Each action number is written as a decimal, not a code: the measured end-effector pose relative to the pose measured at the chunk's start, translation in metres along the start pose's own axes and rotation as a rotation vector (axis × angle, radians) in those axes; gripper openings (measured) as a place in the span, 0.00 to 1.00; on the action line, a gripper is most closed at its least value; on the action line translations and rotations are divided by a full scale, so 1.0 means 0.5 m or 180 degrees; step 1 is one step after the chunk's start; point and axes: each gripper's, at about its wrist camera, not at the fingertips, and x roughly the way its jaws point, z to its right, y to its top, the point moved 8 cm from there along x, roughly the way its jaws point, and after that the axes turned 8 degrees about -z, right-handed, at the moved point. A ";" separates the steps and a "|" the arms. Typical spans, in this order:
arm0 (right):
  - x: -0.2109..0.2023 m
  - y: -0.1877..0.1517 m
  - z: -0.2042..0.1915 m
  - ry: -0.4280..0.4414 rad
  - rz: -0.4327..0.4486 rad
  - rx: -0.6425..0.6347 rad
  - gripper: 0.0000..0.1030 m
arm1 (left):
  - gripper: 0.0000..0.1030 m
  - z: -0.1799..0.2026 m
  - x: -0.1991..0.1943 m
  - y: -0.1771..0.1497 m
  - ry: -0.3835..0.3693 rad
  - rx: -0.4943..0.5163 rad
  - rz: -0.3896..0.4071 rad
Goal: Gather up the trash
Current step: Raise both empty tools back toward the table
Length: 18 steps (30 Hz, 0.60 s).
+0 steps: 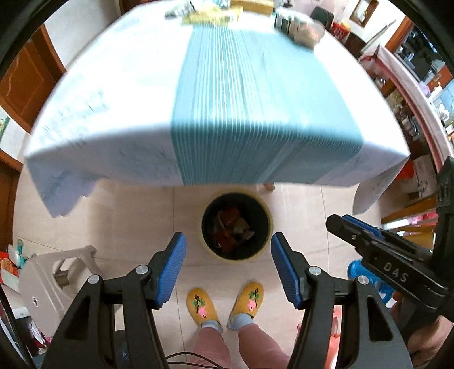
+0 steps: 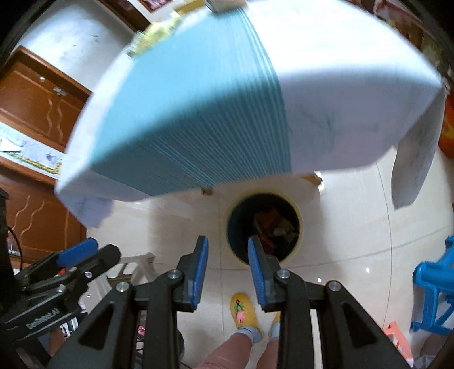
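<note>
both my tools are empty: the left tool (image 1: 228, 265) gapes wide, the right tool (image 2: 227, 272) half open. the bin (image 1: 235, 225) sits on the floor at lower centre, trash already in it. the remaining clutter (image 1: 298, 27) lies at the table's (image 1: 113, 85) far edge, upper right, nearer my right tool.

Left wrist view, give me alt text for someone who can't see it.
The open, empty left gripper points down at a round trash bin with trash inside, standing on the tiled floor by a table under a white and blue cloth. Yellow slippers show below; the right gripper enters from the right.
</note>
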 end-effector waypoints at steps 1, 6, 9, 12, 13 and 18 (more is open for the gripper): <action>-0.024 0.010 -0.012 0.0022 0.0044 -0.0041 0.29 | 0.59 -0.001 -0.022 0.007 0.0012 -0.0006 0.0047; -0.125 0.046 -0.074 0.0133 0.0255 -0.0242 0.30 | 0.59 0.007 -0.136 0.051 0.0056 0.0020 0.0308; -0.186 0.072 -0.109 0.0207 0.0387 -0.0377 0.30 | 0.59 0.018 -0.216 0.089 0.0098 0.0024 0.0529; -0.241 0.096 -0.141 0.0273 0.0523 -0.0522 0.31 | 0.59 0.025 -0.286 0.114 0.0183 0.0033 0.0752; -0.252 0.105 -0.144 0.0294 0.0562 -0.0556 0.31 | 0.59 0.031 -0.301 0.123 0.0217 0.0036 0.0795; -0.346 0.159 -0.164 0.0389 0.0863 -0.0768 0.31 | 0.59 0.042 -0.395 0.167 0.0437 -0.0001 0.1030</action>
